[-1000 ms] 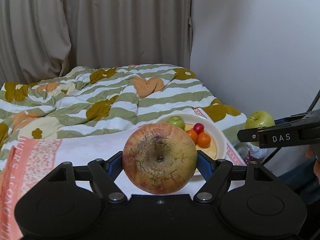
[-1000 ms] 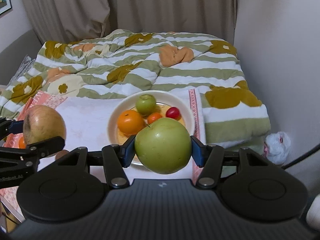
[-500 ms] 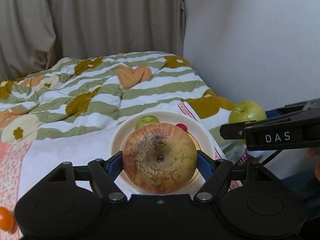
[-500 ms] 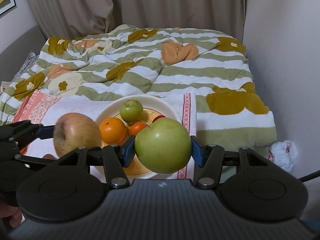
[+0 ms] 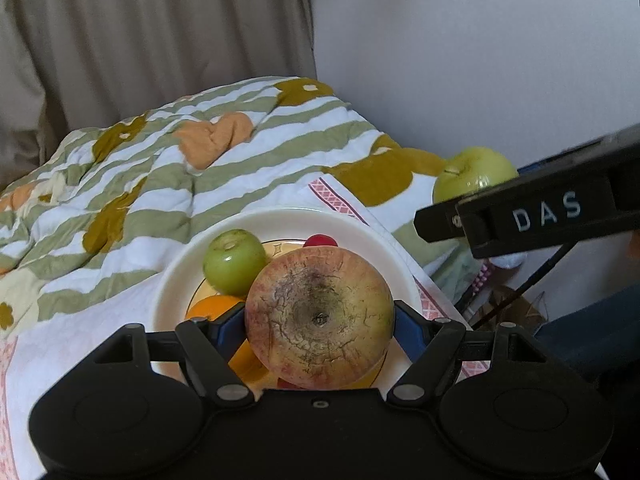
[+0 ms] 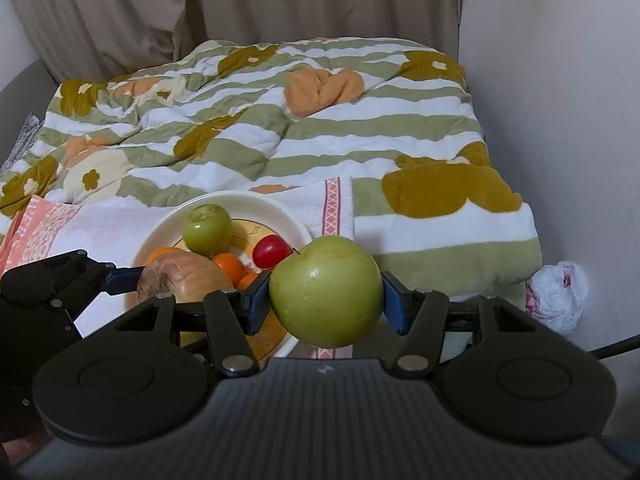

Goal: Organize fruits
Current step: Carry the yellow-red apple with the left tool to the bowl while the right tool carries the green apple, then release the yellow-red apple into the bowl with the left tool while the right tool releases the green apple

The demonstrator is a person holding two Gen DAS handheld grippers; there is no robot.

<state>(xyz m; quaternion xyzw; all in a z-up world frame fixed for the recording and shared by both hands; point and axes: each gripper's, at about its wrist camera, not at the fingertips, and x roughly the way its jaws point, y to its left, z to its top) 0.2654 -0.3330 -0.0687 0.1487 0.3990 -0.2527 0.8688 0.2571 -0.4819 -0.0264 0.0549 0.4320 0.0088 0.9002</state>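
Note:
My left gripper [image 5: 319, 318] is shut on a reddish-yellow apple [image 5: 319, 316] and hangs over the cream plate [image 5: 176, 280]; from the right wrist view the same apple [image 6: 180, 276] hovers above the plate's [image 6: 248, 200] left half. A big green apple [image 6: 326, 290] is clamped in my right gripper [image 6: 326, 296], just right of the plate's near rim. It shows as well at the right of the left wrist view, as the green apple [image 5: 474, 174]. On the plate lie a small green apple [image 6: 207, 227], a red cherry tomato [image 6: 271, 251] and small oranges [image 6: 229, 266].
The plate rests on a white and pink cloth [image 6: 100, 220] spread over a striped floral quilt [image 6: 320, 128]. A wall [image 6: 560, 100] runs close along the right, curtains [image 6: 240, 0] hang behind, and a white plastic bag [image 6: 558, 294] lies by the wall.
Both grippers moved toward the plate and lower, each keeping its apple. The reddish apple went from left of the plate to over it. The green apple came closer to the plate's right rim.

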